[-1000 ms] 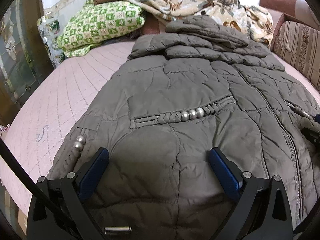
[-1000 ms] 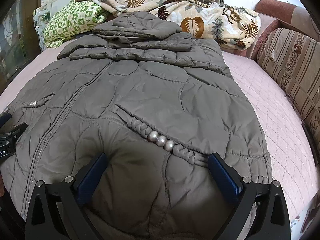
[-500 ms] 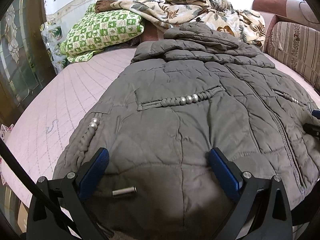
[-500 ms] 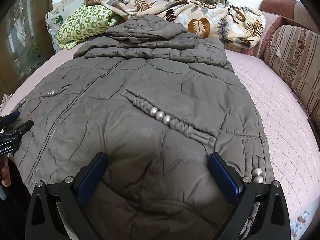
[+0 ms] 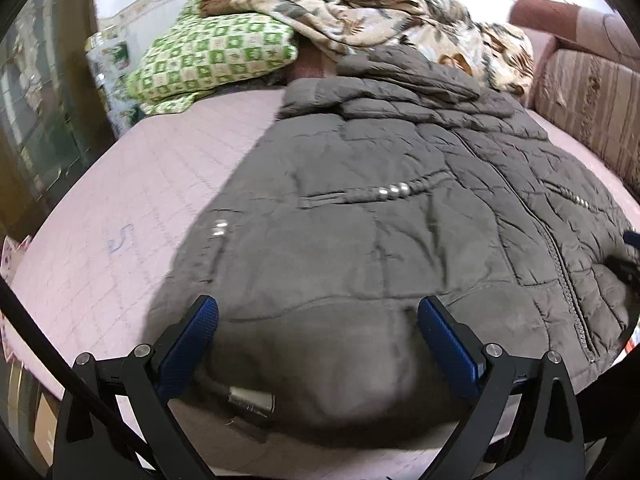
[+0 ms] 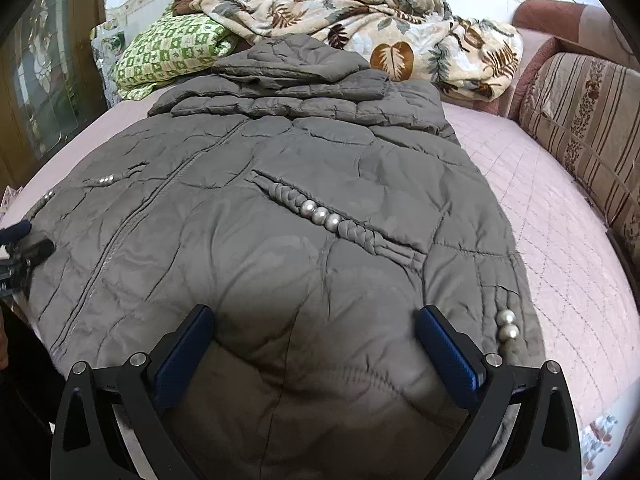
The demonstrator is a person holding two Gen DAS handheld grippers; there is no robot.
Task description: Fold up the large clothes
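A large grey-brown quilted coat point(image 5: 380, 208) lies flat, front up, on the pink bed, its hood towards the pillows; it also fills the right wrist view point(image 6: 280, 200). Its sleeves are folded across the chest. Pearl-trimmed pockets point(image 6: 320, 214) show on each side. My left gripper point(image 5: 318, 332) is open, its blue fingers wide apart over the coat's bottom hem at the left corner. My right gripper point(image 6: 314, 336) is open over the hem at the right side. Neither holds cloth.
A green checked pillow point(image 5: 208, 60) and a leaf-print blanket point(image 6: 360, 28) lie at the head of the bed. A striped sofa cushion point(image 6: 584, 120) borders the right side. Pink quilted sheet point(image 5: 120, 208) shows left of the coat. A metal cord end point(image 5: 250, 398) hangs at the hem.
Both grippers have drawn back towards the bed's foot, so the coat's hem and bed edge come into view. Both stayed open.
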